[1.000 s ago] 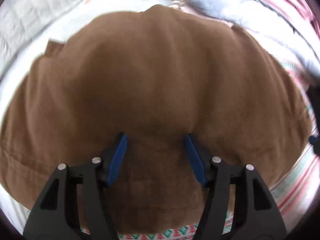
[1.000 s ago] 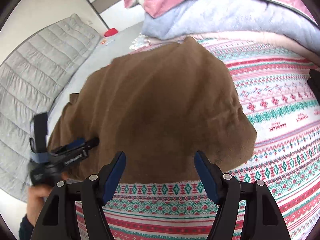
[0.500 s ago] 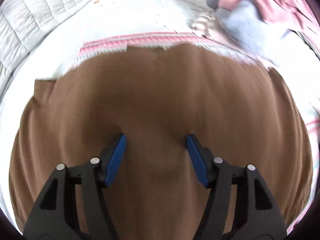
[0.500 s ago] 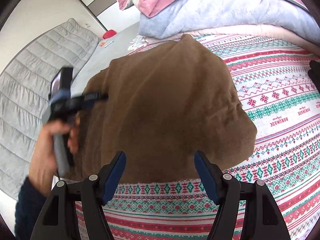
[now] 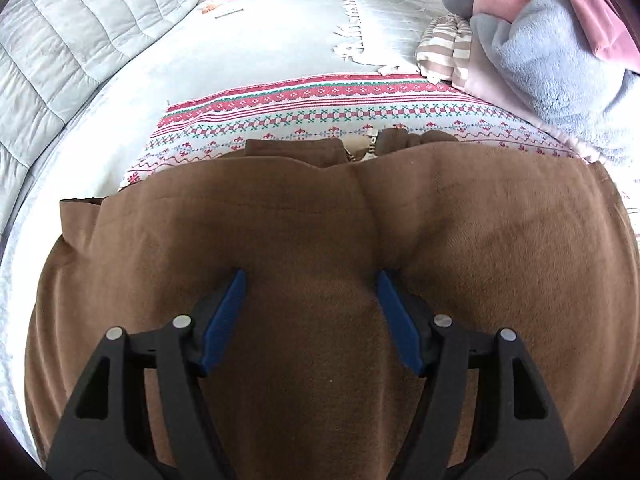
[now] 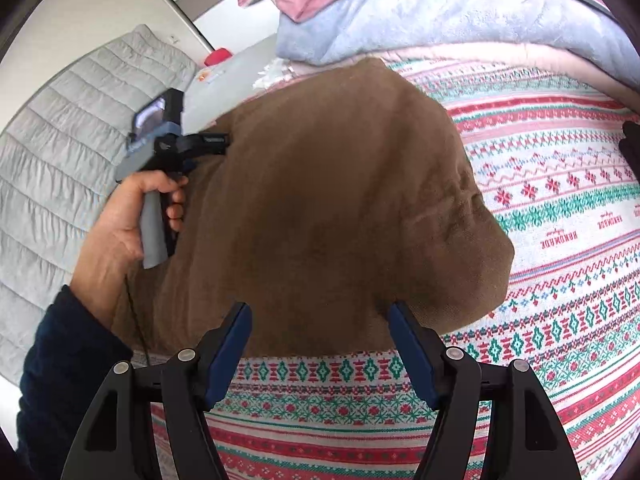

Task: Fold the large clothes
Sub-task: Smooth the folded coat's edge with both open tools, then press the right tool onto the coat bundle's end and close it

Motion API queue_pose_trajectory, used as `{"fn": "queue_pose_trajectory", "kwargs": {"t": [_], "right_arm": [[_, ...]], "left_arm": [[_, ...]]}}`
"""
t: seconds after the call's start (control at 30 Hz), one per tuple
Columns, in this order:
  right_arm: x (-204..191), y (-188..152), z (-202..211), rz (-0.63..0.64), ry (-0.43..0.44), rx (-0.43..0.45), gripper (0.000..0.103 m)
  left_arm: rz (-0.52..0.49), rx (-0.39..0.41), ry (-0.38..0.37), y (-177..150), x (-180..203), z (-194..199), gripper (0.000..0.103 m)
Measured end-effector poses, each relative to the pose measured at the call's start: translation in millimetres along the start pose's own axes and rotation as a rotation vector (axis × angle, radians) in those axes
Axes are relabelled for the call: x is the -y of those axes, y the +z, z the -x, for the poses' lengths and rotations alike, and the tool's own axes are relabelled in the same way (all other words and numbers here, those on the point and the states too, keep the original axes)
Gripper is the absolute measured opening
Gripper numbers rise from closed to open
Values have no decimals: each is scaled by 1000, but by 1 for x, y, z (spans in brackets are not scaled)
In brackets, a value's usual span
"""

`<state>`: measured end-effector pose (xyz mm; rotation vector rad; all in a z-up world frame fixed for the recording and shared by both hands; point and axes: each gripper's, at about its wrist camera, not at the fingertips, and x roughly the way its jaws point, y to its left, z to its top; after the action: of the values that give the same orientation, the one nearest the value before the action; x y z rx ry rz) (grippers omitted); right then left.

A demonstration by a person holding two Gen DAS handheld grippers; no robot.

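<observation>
1. The bed (image 5: 280, 52) carries everything: a pale sheet on the far and left side, and on it a patterned blanket (image 6: 552, 240) in red, green and white bands that serves as the folding surface
2. A pile of bedding (image 6: 460, 12), blue fleece under pink, sits heaped at the far right edge of the blanket, probably pushed there to leave room for folding
3. The brown garment (image 6: 340, 200) lies on the blanket in a doubled-over mound, its left edge hanging over onto the sheet; in the left wrist view a zip and waistband (image 5: 372, 146) show at its far edge, so it looks like trousers already folded once
4. The left gripper (image 5: 312, 312) points down over the middle of the garment, its fingers (image 5: 224, 312) spread wide; they have just been opening, brown cloth lies under the gap, and no fold is pinched, which suggests a release after laying a layer down
5. The right gripper (image 6: 320, 344) hangs over the near hem, fingers wide and holding nothing, seemingly waiting to take that edge
</observation>
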<state>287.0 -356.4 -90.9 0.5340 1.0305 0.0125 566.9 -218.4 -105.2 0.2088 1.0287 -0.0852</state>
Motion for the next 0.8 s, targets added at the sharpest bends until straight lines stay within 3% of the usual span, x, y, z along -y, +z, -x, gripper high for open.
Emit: {"fn": "queue_pose_trajectory", "kwargs": {"t": [0.13,0.2,0.3,0.43,0.63,0.8], "right_arm": [[7,0,1,-33,21,0,72],[13,1,3,-63,42,2,72],[21,1,5,-113,69,0,72],[29,-2,7,-151,59,9,72],[44,-6,6,-268,111,2,72],[58,-9,4,-346,157,-2,72]], "left_arm": [[36,-34,-85,-8,-14,32,69],[56,-5,-150,-28,-25,65,69],[5,65,-176,-75,-31,116,69],[-45,77,-192,-149,-27,155,69],[-31,65,-150,-217,-28,154,69],[-41,75,-140,-232,-22,138,70]]}}
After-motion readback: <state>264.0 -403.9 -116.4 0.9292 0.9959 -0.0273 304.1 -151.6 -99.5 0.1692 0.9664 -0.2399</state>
